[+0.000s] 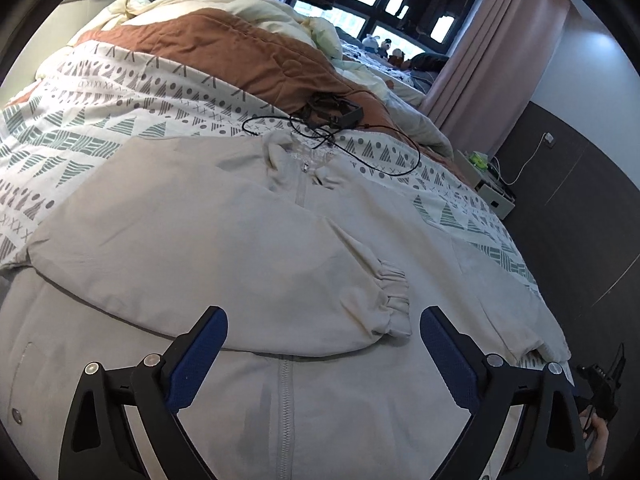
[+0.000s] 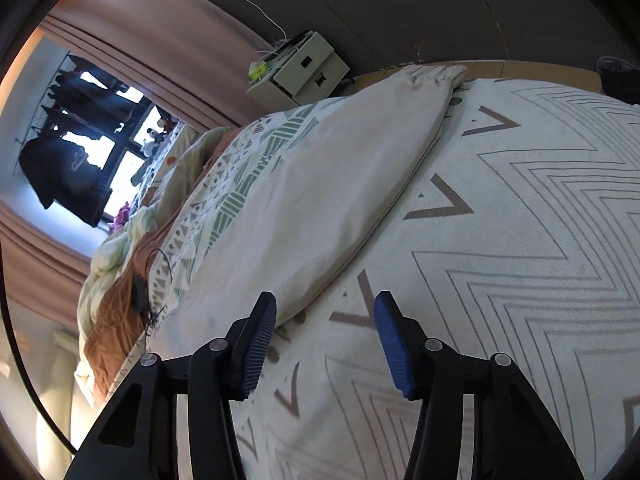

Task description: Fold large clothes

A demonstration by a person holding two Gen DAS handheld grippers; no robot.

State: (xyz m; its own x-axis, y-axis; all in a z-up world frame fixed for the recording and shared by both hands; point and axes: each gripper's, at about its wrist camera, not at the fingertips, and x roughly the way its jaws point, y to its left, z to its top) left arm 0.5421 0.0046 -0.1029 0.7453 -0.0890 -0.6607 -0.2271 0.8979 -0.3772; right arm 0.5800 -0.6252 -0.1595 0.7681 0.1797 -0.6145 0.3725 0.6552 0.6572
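Left gripper (image 1: 324, 344): your jaws stand wide apart with nothing between them, hovering just above the jacket's front.
Jacket (image 1: 200, 240): pale beige zip-up, laid flat on the bed, collar pointing away from you, zip (image 1: 285, 392) running down the middle under your left tool.
Folded sleeve (image 1: 248, 280): one sleeve already lies across the chest, its elastic cuff (image 1: 394, 300) near the zip.
Other sleeve (image 2: 320, 184): stretched straight out over the bedspread, cuff at the far end near the bed's edge.
Right gripper (image 2: 325, 340): jaws part-way apart and empty, over the patterned cover just beside that sleeve's near edge, not touching it.
Handling: expect thin, light, limp cloth that slides and sags; it will likely crease where you pinch.
Where to hold: take the outstretched sleeve by its cuff or seam edge, where the gathered elastic gives you more to bite.
Bedspread (image 1: 80, 128): soft patterned surface, so press lightly or you may pinch it too.
Cable (image 1: 360, 152): black lead lying beyond the collar, touching it; keep clear.
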